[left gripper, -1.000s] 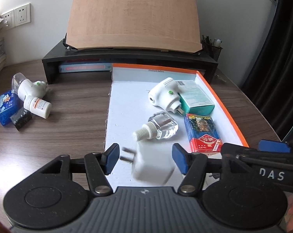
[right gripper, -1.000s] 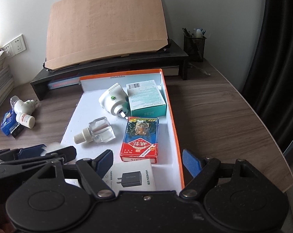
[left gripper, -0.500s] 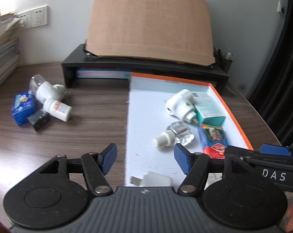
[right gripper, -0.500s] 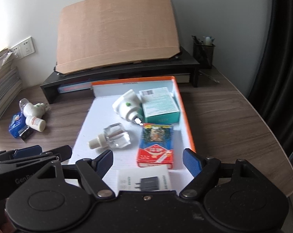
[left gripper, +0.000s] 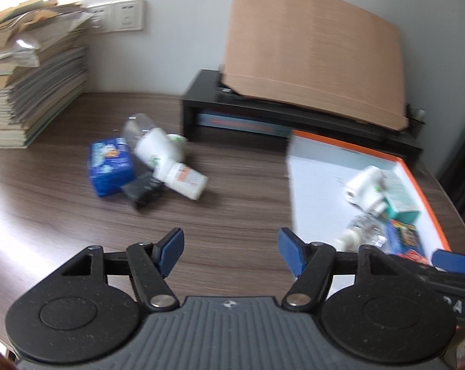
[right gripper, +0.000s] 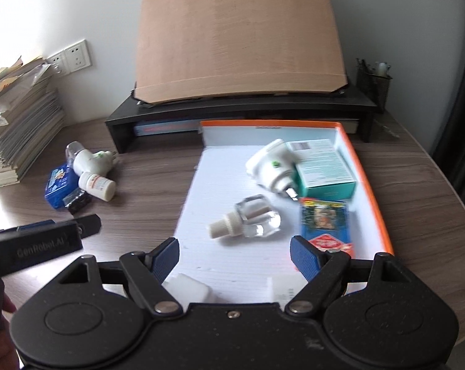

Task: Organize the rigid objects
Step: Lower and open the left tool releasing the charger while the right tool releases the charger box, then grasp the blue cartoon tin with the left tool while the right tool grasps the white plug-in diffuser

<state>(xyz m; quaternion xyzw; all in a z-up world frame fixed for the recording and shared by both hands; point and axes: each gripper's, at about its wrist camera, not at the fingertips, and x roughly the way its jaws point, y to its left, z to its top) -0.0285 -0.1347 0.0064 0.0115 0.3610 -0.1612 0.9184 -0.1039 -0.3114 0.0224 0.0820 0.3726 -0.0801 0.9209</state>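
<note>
Lying in tray: white charger (right gripper: 187, 288), near edge, by right gripper's left finger
Tray (right gripper: 369, 191): orange rim, holds vial (right gripper: 251, 220), boxes
Left gripper (left gripper: 229, 251): jaws just opening, nothing between, over desk (left gripper: 63, 225)
Right gripper (right gripper: 234, 257): wide, empty
Desk pile: blue box (left gripper: 110, 166), bottle (left gripper: 186, 180)

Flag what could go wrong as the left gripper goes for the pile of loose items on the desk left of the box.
1. The white pill bottle lies on its side against the black clip and blue packet; a nudge may roll it.
2. The pile is tightly packed, so the open left gripper, whose jaws have just been opening with nothing between them, may catch two things.
3. The left wrist view is blurred, so aiming is uncertain.
</note>
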